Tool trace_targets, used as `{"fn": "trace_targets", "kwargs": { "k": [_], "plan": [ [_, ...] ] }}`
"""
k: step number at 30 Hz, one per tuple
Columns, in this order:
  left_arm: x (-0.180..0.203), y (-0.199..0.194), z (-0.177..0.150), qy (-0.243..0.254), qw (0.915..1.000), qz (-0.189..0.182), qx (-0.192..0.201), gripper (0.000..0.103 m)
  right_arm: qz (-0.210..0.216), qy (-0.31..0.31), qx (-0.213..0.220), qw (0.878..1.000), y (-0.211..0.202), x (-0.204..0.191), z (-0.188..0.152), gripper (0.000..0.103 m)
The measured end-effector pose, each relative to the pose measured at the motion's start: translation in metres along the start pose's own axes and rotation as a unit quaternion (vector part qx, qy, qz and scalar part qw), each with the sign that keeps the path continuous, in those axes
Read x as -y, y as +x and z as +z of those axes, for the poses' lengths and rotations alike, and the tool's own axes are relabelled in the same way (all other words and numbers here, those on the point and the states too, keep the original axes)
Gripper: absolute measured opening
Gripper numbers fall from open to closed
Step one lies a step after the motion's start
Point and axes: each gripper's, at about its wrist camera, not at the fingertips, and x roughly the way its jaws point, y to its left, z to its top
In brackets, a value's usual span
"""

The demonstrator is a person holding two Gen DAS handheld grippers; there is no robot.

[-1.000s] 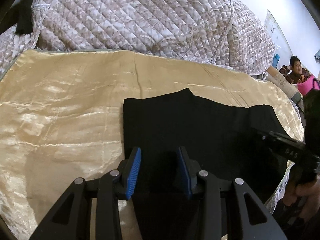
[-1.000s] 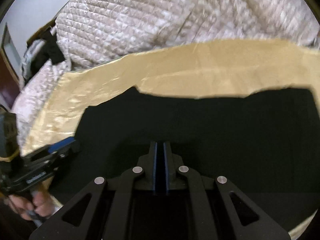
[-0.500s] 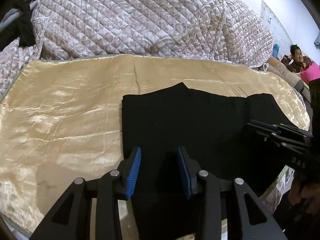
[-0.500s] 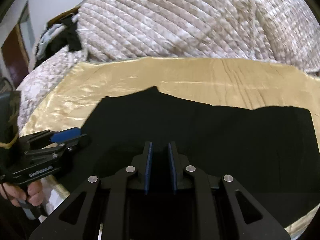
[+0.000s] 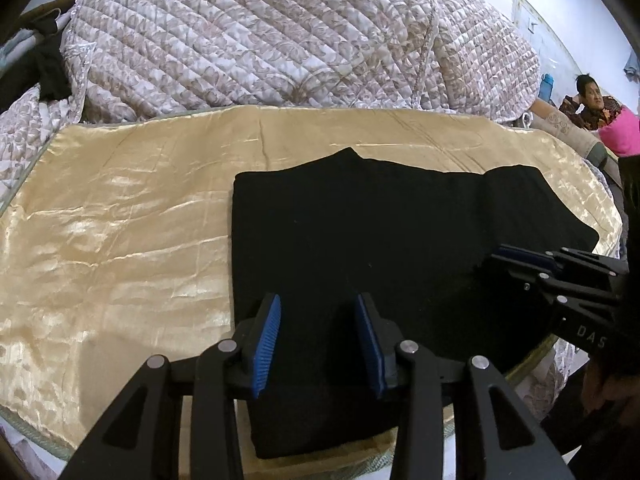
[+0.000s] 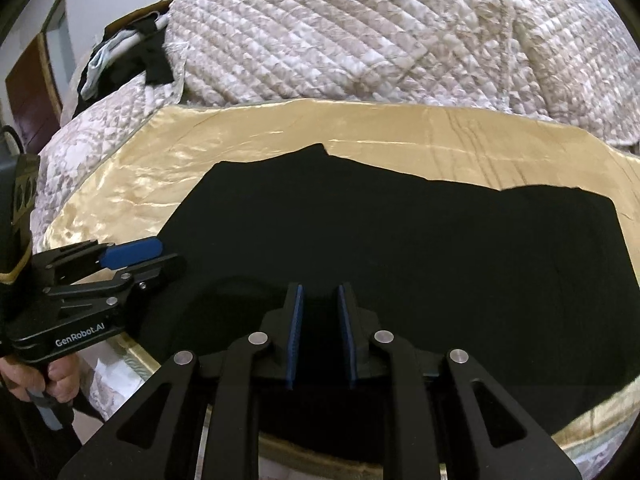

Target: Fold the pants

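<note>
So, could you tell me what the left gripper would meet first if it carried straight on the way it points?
Most likely the black pants: the left gripper angles down over them, nothing between its open fingers. Depth is hard to judge.

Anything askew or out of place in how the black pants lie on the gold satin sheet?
Mostly tidy. The folded black pants lie flat on the gold satin sheet, but their far edge is uneven: a small peak juts out, so the layers are not squarely aligned there.
</note>
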Motion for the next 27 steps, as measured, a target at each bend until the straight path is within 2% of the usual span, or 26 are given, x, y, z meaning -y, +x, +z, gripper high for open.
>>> {"fn": "trace_targets", "kwargs": {
  "k": [3, 5, 9, 11, 15, 16, 19, 21, 24, 25, 26, 27],
  "plan": [
    [0.001, -0.005, -0.003, -0.001, 1.0000, 0.000, 0.001, 0.042, -0.009, 0.004, 0.005, 1.000, -0.005, 0.001, -0.004, 0.020],
    [0.002, -0.009, -0.006, -0.002, 1.0000, 0.000, 0.003, 0.042, -0.021, 0.004, 0.003, 1.000, -0.007, 0.003, -0.007, 0.034],
    [0.001, -0.023, -0.013, -0.012, 0.9998, -0.005, 0.013, 0.042, -0.038, 0.006, 0.018, 0.999, -0.021, 0.002, -0.011, 0.034],
    [0.001, -0.025, -0.017, -0.016, 0.9998, -0.008, 0.012, 0.042, -0.030, -0.006, 0.036, 0.999, -0.031, -0.006, -0.015, 0.034],
    [0.004, -0.021, -0.021, -0.007, 1.0000, -0.004, 0.005, 0.042, -0.033, -0.022, 0.002, 0.999, -0.020, -0.009, -0.028, 0.034],
    [0.004, -0.022, -0.021, -0.006, 1.0000, -0.005, 0.006, 0.042, -0.031, -0.016, 0.008, 0.999, -0.021, -0.007, -0.028, 0.034],
    [0.004, -0.020, -0.022, -0.002, 1.0000, -0.006, 0.005, 0.042, -0.078, -0.001, 0.017, 0.997, -0.026, 0.006, -0.026, 0.036],
    [0.005, -0.020, -0.022, -0.002, 1.0000, -0.006, 0.006, 0.042, -0.116, 0.040, 0.012, 0.992, -0.028, 0.028, -0.027, 0.036],
    [0.005, -0.019, -0.023, -0.004, 0.9999, -0.006, 0.007, 0.042, -0.113, 0.135, 0.042, 0.984, -0.045, 0.066, -0.027, 0.036],
    [0.005, -0.019, -0.023, -0.005, 0.9999, -0.006, 0.007, 0.042, -0.123, 0.166, 0.062, 0.976, -0.055, 0.078, -0.028, 0.039],
    [0.005, -0.019, -0.023, -0.003, 1.0000, -0.006, 0.007, 0.042, -0.135, 0.194, 0.080, 0.969, -0.065, 0.089, -0.030, 0.048],
    [0.005, -0.019, -0.023, -0.003, 1.0000, -0.006, 0.007, 0.042, -0.143, 0.234, 0.105, 0.956, -0.078, 0.105, -0.036, 0.053]
  ]
}}
